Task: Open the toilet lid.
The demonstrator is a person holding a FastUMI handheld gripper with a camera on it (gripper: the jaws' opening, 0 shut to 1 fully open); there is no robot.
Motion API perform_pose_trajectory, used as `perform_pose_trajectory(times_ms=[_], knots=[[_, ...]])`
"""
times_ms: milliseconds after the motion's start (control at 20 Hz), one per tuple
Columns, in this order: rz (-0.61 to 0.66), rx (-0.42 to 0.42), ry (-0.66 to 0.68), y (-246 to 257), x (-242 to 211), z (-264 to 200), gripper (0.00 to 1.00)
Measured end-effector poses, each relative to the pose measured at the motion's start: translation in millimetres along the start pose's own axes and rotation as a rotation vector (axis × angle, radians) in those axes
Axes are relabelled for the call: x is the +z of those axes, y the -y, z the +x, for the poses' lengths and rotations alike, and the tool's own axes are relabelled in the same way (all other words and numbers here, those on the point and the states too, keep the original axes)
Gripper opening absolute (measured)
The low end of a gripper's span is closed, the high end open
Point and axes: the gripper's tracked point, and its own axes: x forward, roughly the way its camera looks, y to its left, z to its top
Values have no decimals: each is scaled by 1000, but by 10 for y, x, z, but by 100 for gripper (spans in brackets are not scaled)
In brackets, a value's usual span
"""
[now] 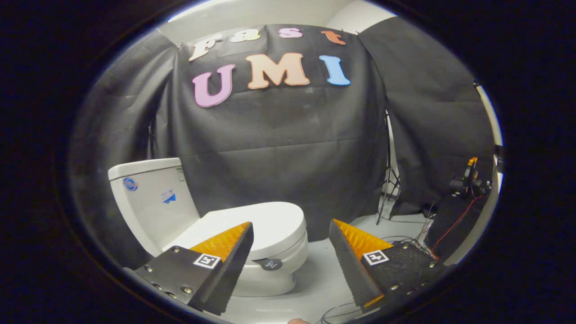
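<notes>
Gaping tongs (290, 225) near glossy rounded lid (265, 222)

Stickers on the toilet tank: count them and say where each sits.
3 that I can make out on the tank: a round one near its top rear corner, a blue one mid-side, and a small label under the tank's top. Others may be hidden.

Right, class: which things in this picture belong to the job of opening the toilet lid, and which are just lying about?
Belong to the job:
- toilet lid, closed
- gripper, fingers open, holding nothing, the lid's front edge just ahead of them
- toilet tank, behind the lid

Just lying about:
- light stand
- cables on the floor
</notes>
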Motion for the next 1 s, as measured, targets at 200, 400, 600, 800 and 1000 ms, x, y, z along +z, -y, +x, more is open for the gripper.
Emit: perform_pose_trajectory(times_ms=[200,400,600,800,1000], knots=[[128,-18,-150,-2,-289,311,99],[313,-61,-330,18,-603,544,99],[478,-147,-466,156,-950,710,99],[616,-212,-562,196,-1299,799,99],[739,-241,-629,122,-1523,830,97]])
